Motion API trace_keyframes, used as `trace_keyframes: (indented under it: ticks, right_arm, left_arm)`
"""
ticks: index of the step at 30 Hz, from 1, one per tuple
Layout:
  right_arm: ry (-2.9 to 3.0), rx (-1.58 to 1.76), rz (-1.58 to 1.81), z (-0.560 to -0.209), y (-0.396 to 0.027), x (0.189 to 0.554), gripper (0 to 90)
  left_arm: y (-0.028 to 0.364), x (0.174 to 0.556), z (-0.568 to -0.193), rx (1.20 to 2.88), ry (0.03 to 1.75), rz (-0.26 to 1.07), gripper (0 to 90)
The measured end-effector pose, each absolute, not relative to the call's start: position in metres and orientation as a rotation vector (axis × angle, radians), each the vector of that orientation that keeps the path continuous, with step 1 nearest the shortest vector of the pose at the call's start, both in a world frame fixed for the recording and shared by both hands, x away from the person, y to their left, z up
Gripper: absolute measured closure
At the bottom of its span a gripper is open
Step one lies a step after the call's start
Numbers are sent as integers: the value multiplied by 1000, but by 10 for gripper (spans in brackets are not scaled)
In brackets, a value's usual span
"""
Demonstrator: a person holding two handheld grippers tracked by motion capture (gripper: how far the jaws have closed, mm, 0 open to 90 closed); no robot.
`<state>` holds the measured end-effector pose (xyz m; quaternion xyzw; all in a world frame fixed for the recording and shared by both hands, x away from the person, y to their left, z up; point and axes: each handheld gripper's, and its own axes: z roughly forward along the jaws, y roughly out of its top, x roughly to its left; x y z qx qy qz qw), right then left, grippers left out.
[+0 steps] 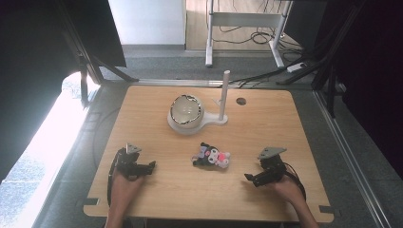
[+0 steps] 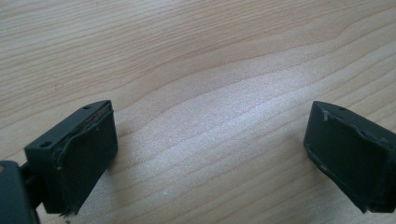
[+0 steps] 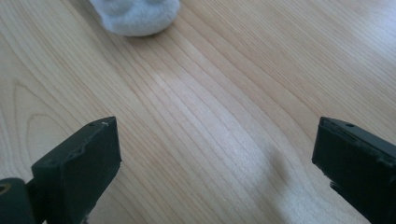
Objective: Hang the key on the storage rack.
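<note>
Plush toy (image 1: 212,156) lies on the wooden table (image 1: 266,128), between left gripper (image 1: 151,166) and right gripper (image 1: 249,177), apart from both; each gripper's jaws stand wide open, empty; round white lamp (image 1: 186,114) stands beyond

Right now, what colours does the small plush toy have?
The plush toy is black, white and pink; the high view shows it best.

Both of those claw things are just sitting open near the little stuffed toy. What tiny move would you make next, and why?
Probably ease the right gripper forward toward the plush toy. Its jaws stand wide apart with only bare table between them, and its own view shows a white part of the toy just ahead, so it looks the better placed. The left gripper is also open, holding nothing.
</note>
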<state>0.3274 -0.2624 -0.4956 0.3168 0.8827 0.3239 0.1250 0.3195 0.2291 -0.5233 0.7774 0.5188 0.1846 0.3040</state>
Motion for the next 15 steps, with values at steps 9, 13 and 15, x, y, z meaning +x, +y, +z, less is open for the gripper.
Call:
trace_keyframes:
  ticks: [9,13,15]
  right_arm:
    - [2612,864,922,-487,-252,334,9]
    - [2630,856,912,-485,-247,338,9]
    - [2642,856,908,-484,-243,341,9]
  left_arm:
    - [229,319,-523,2060,1374,489,27]
    - [229,319,-523,2060,1374,489,27]
    - [229,319,-523,2060,1374,489,27]
